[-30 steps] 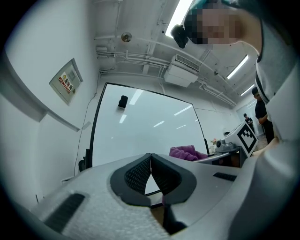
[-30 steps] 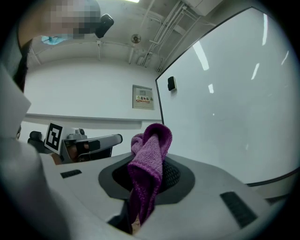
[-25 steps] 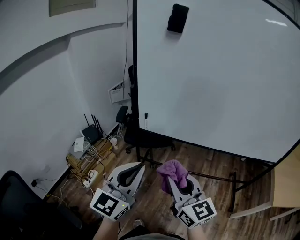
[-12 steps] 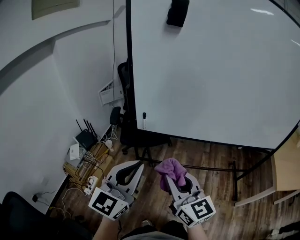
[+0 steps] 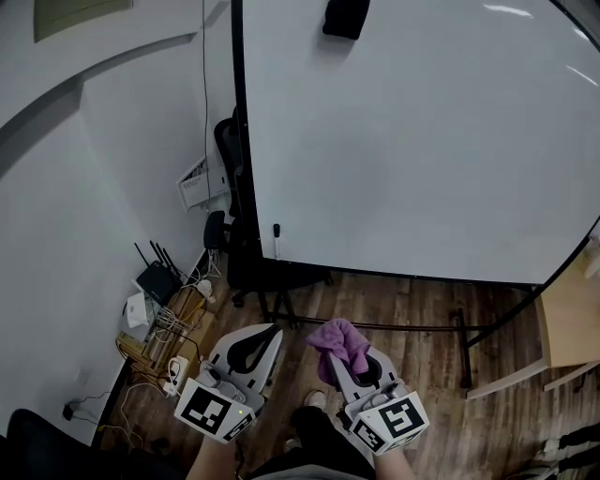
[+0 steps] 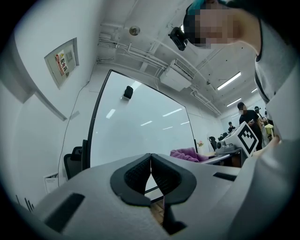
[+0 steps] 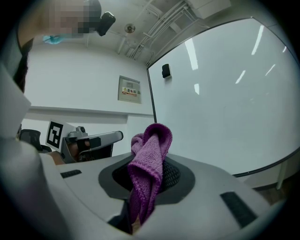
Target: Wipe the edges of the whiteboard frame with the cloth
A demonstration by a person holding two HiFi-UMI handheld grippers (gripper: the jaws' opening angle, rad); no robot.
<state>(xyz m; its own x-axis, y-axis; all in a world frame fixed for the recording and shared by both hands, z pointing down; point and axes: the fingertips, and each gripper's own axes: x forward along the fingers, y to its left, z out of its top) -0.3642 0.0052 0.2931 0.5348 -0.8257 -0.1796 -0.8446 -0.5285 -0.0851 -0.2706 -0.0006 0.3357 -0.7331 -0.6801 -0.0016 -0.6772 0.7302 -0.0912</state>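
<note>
- Whiteboard (image 5: 412, 141) stands upright on a dark stand over the wooden floor (image 5: 422, 314) and fills most of the head view.
- Its dark frame (image 5: 241, 141) runs down the left side and along the bottom edge, well apart from both grippers.
- A black office chair (image 5: 223, 155) stands behind the board's left edge, and routers and tangled cables (image 5: 159, 300) lie on the floor by the wall.
- Right gripper (image 5: 349, 361) is held low in front of the person, with its fingers clamped on the cloth.
- Left gripper (image 5: 267, 336) is just beside it, with its fingers pressed together and nothing between them.
- Purple cloth (image 5: 339, 343) bunches up out of the right gripper's fingers, clear of the board.
- A black eraser (image 5: 345, 17) sits near the top of the board.
- A small marker (image 5: 277, 230) sits at the board's lower left corner.
</note>
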